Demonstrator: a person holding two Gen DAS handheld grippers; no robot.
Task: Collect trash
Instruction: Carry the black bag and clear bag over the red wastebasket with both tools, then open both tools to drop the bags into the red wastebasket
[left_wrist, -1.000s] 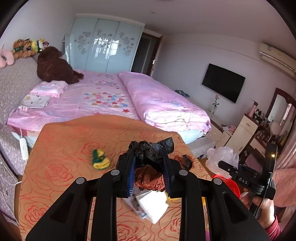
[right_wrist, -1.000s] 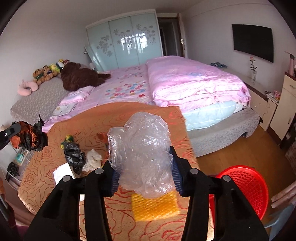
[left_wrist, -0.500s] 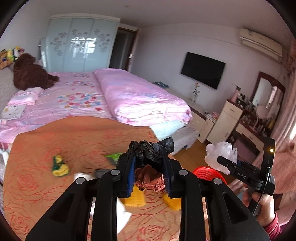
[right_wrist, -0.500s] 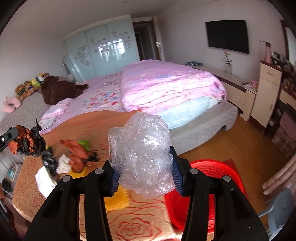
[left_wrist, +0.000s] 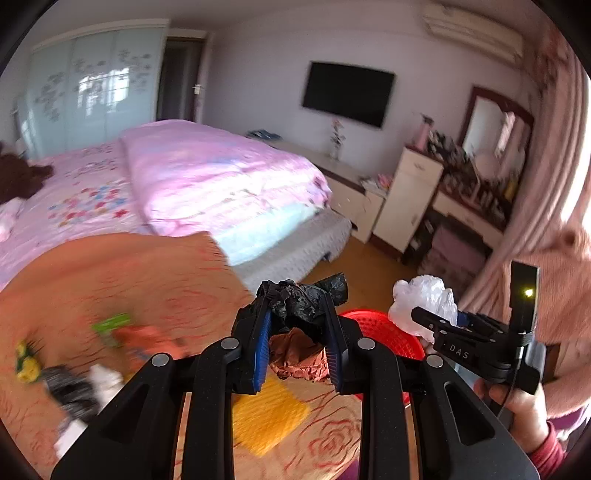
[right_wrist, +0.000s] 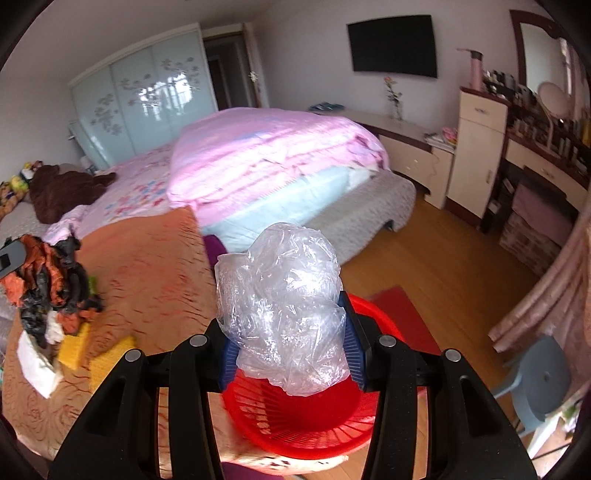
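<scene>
The step in hand looks like the drop into the red basket, which stands on the floor just beside the worktop. The right gripper hangs directly above the basket's open mouth with a crumpled clear plastic bag between its jaws. To do this well, the jaws should spread only while the bag sits over the middle of the basket, since such light film may cling to a pad or drift past the rim. The right jaws are about half closed, pinching the bag on both sides.

The left gripper hovers over the worktop's edge, near the basket but not yet above it; it likely goes second. Its jaws are also partly closed, clamping a wad of black plastic and a brown scrap together. More trash lies on the worktop, among it a yellow piece.
</scene>
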